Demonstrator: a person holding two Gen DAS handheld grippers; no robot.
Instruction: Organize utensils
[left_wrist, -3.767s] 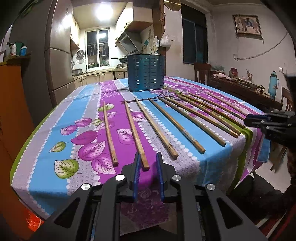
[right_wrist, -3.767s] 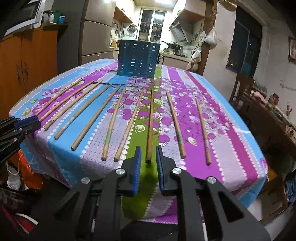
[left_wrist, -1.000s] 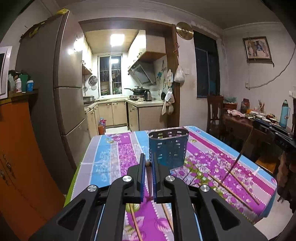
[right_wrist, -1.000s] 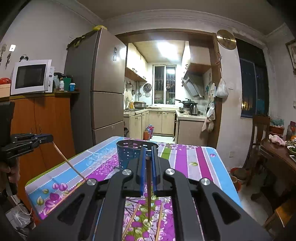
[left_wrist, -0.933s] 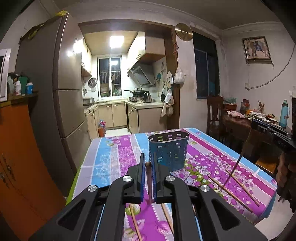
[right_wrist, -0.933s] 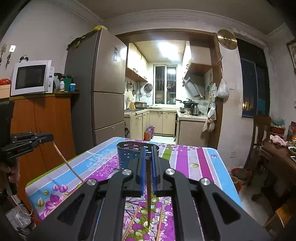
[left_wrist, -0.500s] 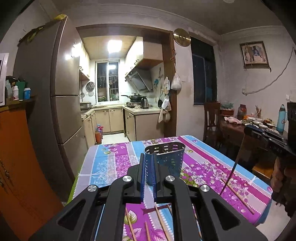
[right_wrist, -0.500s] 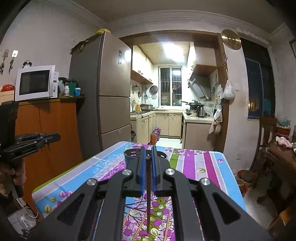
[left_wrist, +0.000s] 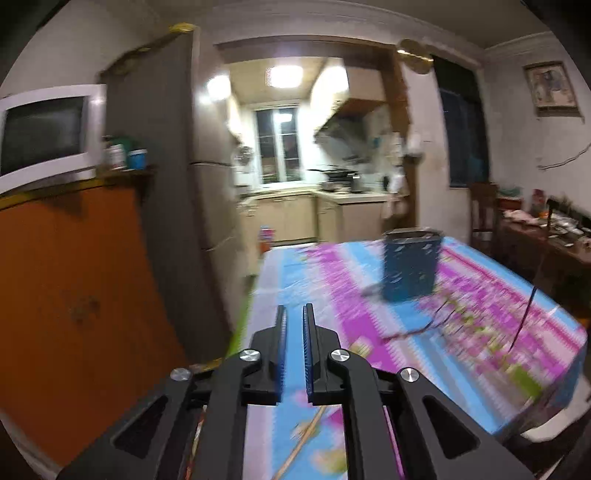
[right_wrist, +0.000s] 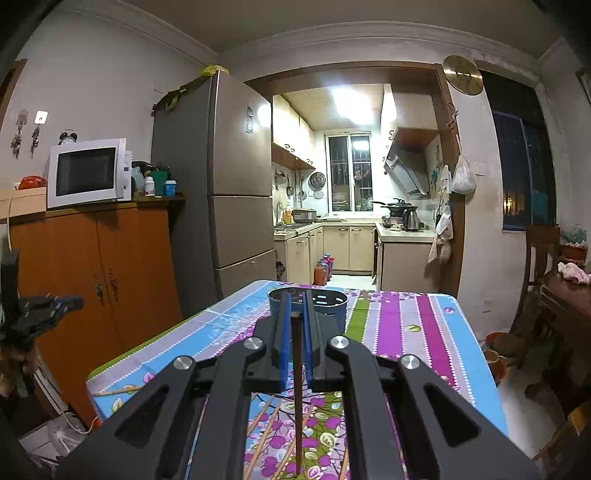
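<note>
While the right tool (right_wrist: 294, 310) clamps a chopstick (right_wrist: 297, 387), left tool (left_wrist: 293, 325) just parting, seemingly empty

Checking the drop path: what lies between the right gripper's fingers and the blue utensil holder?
Right wrist view: nothing. The right gripper, clamping an upright chopstick, overlaps the utensil holder; only bare tablecloth around.

- Holder (right_wrist: 307, 300): on table (right_wrist: 424, 332), far end.
- Chopsticks (right_wrist: 273, 424): on table, near end.
- Fridge (right_wrist: 236, 184): left of table.
- Microwave (right_wrist: 88, 171): on cabinet (right_wrist: 103, 266), left of fridge.
</note>
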